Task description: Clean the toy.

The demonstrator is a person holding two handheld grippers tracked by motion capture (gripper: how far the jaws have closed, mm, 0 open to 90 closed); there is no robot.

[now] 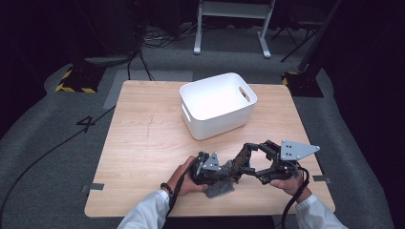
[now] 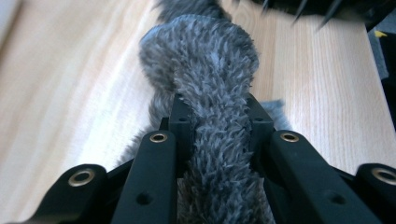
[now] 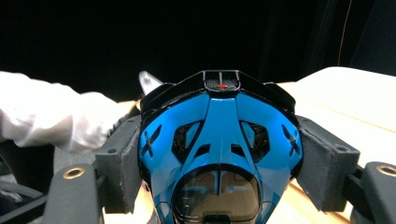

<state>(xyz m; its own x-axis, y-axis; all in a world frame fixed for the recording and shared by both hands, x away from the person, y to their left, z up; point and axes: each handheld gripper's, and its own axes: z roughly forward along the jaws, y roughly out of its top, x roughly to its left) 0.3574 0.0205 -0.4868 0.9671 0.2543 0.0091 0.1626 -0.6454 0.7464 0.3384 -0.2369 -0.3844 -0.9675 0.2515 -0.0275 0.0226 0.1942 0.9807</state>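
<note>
Two grippers meet low over the wooden surface [image 1: 143, 143], near its front edge. Left gripper [image 2: 217, 112] squeezes a fuzzy grey cloth [image 2: 205, 70]; its far end is cut off. Right gripper [image 3: 219, 163] is closed tight on a blue toy car [image 3: 219, 140], its bottom hidden. A white bin [image 1: 217, 105] sits behind.

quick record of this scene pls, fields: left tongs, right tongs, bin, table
left tongs: shut on grey fuzzy cloth, near front table edge
right tongs: shut on blue toy car, held above the table
bin: white, empty, at far middle of table
table: light wood
person: white sleeves, a hand on each tool
</note>
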